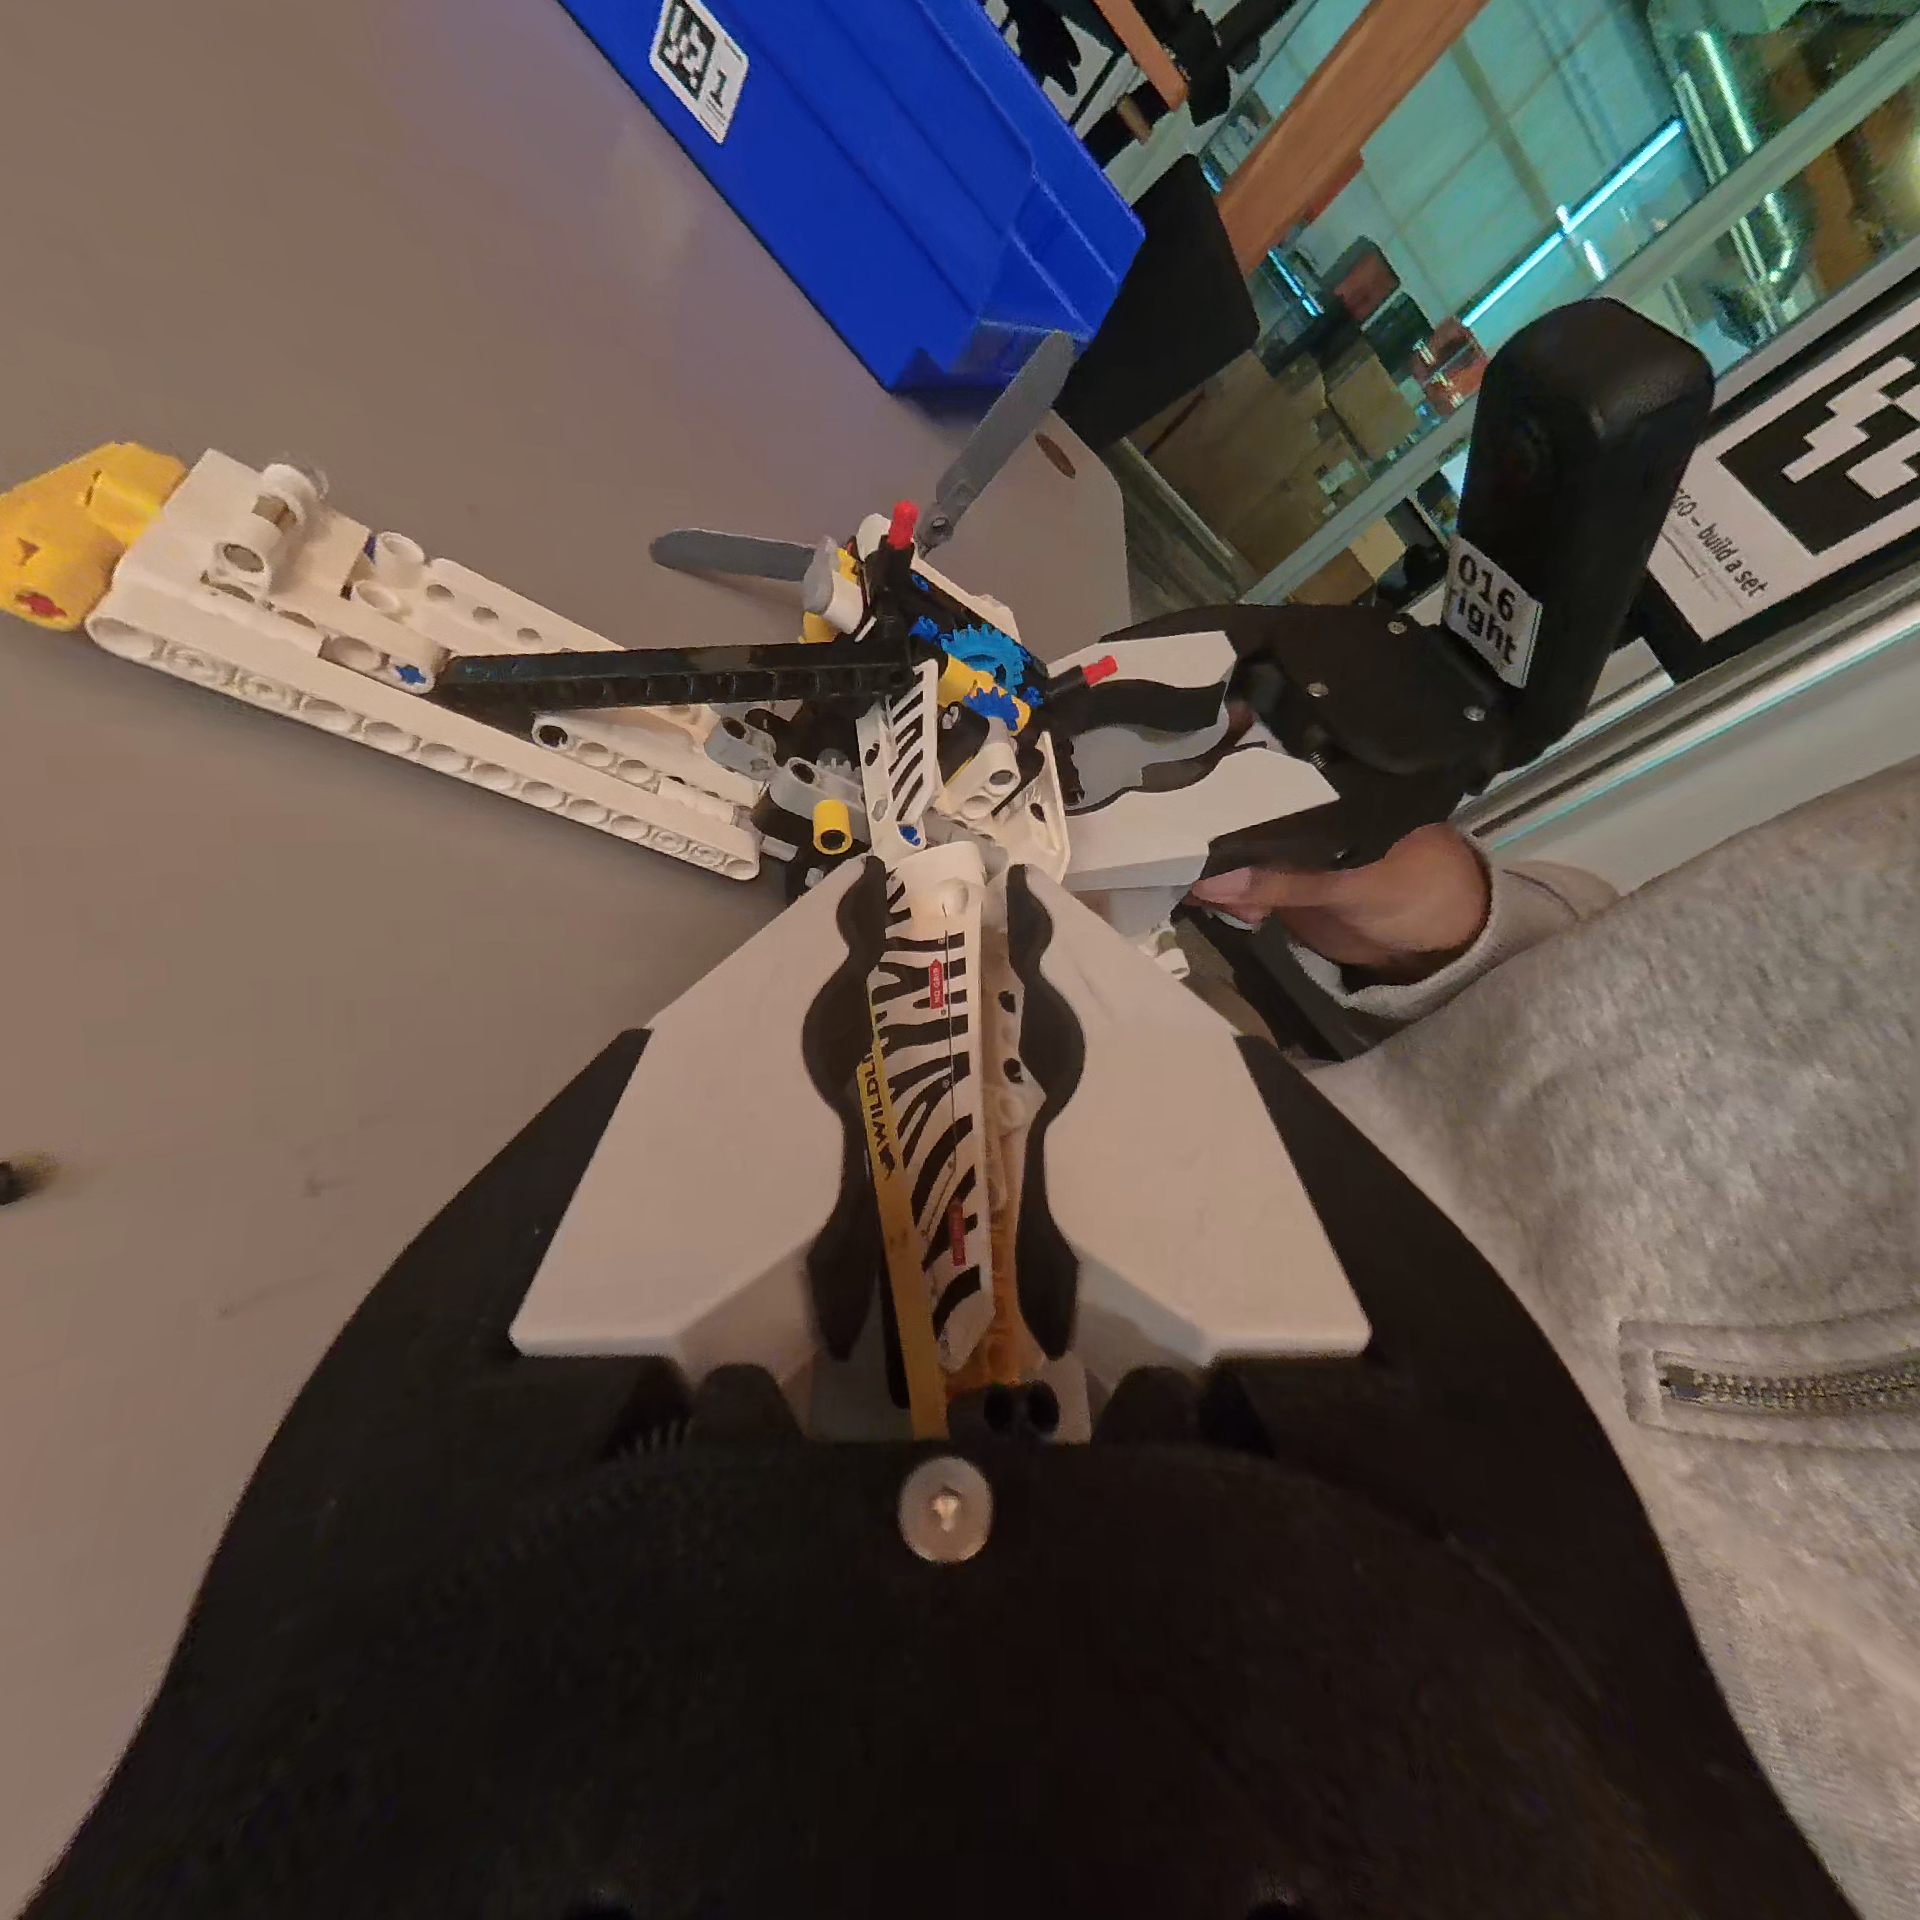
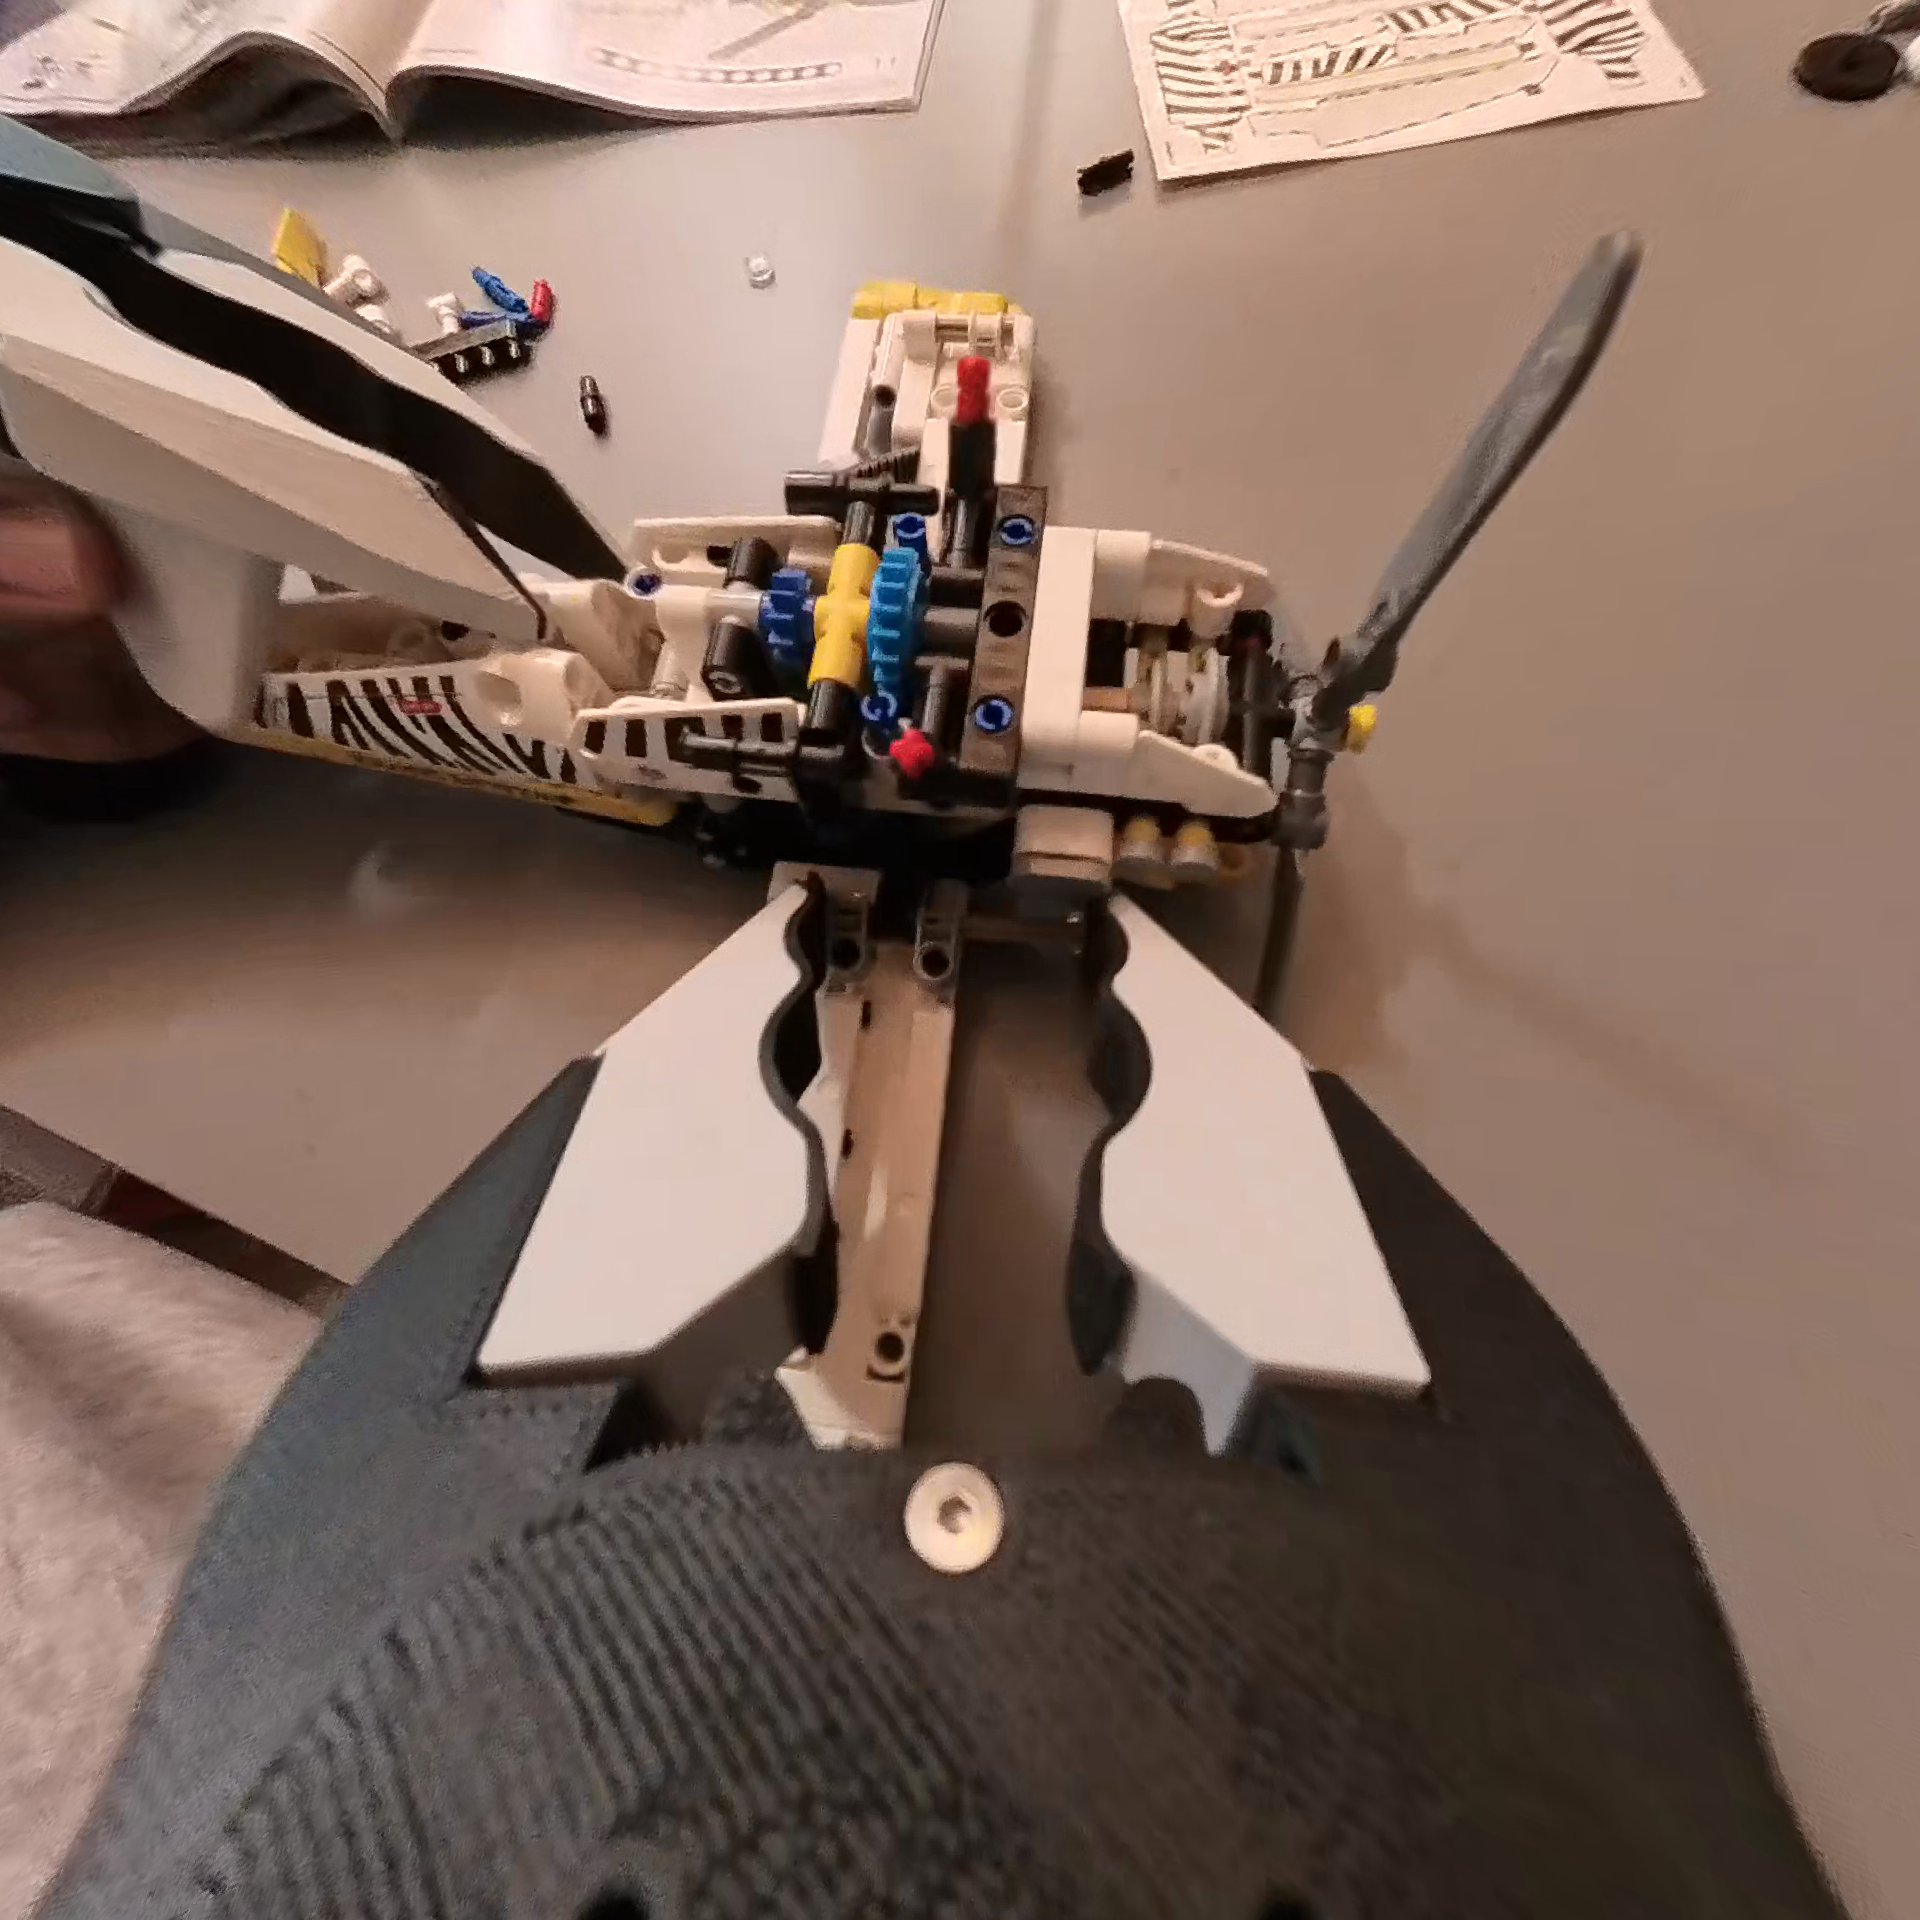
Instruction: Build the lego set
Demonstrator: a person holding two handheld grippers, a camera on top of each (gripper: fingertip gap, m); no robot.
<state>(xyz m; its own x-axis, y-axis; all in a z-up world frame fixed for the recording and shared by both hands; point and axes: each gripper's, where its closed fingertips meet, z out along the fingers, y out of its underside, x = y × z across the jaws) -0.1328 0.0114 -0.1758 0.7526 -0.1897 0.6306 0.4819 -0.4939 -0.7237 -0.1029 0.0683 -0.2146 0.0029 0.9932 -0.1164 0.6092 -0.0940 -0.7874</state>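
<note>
Plane (image 2: pixel 935 665) on tabletop (image 2: pixel 1558 935), gripped at tail.
Left gripper (image 1: pixel 940 883) clenched along tail's long axis; right gripper (image 2: pixel 951 904) released, straddling white wing (image 2: pixel 883 1143), square to fuselage, nearer gears (image 2: pixel 894 634).

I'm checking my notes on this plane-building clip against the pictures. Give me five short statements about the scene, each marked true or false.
1. The left gripper is clamped on the zebra-striped tail of the lego plane. True.
2. The right gripper is shut tight on a white beam. False: its jaws stand apart, and the white beam between them lies against the left finger only.
3. The grey propeller sits at the plane's nose. True.
4. The instruction booklet lies closed on the table. False: it lies open.
5. A red bin stands at the table's far edge. False: the bin is blue.
</note>
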